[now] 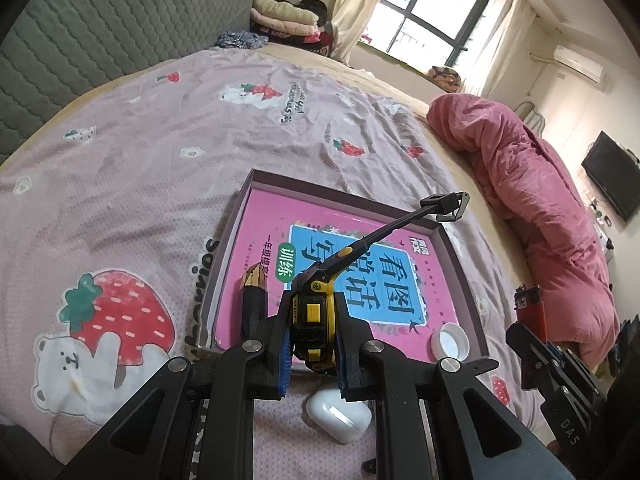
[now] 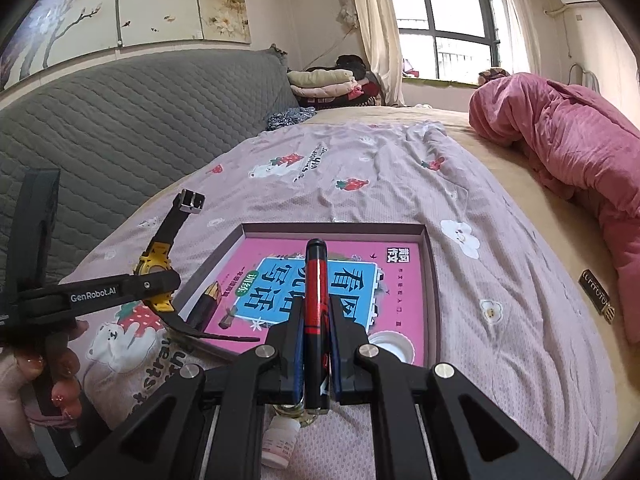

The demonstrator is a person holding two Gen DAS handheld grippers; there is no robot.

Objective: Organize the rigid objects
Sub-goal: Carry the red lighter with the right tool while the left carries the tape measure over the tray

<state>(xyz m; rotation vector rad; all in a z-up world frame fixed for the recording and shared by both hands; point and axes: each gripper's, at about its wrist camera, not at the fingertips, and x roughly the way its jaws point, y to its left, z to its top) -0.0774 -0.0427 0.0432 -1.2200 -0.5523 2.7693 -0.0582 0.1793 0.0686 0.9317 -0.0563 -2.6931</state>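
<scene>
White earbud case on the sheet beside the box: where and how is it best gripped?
Grip the white earbud case across its narrower rounded body, coming from above; it lies flat on the bedsheet, apart from the box, both flanks free.

A yellow-and-black watch [image 1: 316, 312] is clamped by its case in the left gripper [image 1: 312, 344], one black strap thrust forward and upward, ending in a buckle. A red-and-black lighter [image 2: 316, 320] is gripped lengthwise in the right gripper [image 2: 316, 360], its dark top pointed ahead. Just beyond both grippers a shallow open box [image 2: 434, 280] is laid flat on the bed, its floor covered by a pink book [image 1: 256, 236] with a blue panel. A white bottle cap [image 1: 450, 342] is seen in the box's near corner. Beneath the left gripper a white earbud case [image 1: 340, 416] is laid on the bed; beneath the right gripper, a small white bottle [image 2: 280, 444] is laid on its side.
</scene>
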